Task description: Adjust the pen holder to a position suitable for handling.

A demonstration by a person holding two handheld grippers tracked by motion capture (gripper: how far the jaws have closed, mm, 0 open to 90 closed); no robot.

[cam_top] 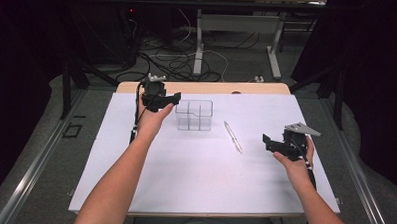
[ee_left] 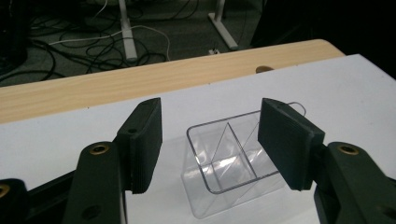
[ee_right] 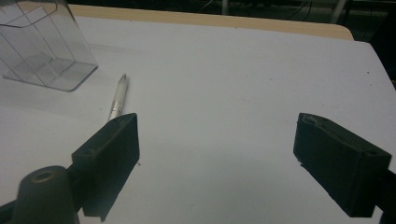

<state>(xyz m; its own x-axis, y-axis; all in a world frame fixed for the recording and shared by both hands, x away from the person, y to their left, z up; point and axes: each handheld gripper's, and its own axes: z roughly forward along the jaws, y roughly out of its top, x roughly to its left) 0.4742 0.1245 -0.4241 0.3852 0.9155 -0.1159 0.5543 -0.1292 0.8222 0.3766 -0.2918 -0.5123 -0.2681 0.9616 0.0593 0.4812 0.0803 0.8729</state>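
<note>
Pen (cam_top: 233,137): flat on white table cover (cam_top: 194,162), long axis diagonal, far-left to near-right.
Left gripper (ee_left: 210,140): jaws apart, above clear divided box (ee_left: 229,163).
Right gripper (ee_right: 217,158): jaws wide, empty.

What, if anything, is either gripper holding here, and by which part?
Nothing is held. The left gripper is open above the clear divided container, and the right gripper is open over bare table, with the pen lying untouched beside it.

High view looks forward and down from above the person's side, whole white table (cam_top: 204,177) in frame. Left gripper view sits close above the clear divided box (ee_left: 229,161), facing the far wooden edge. Right gripper view, low over the table, shares that box and the pen (ee_right: 117,99).
</note>
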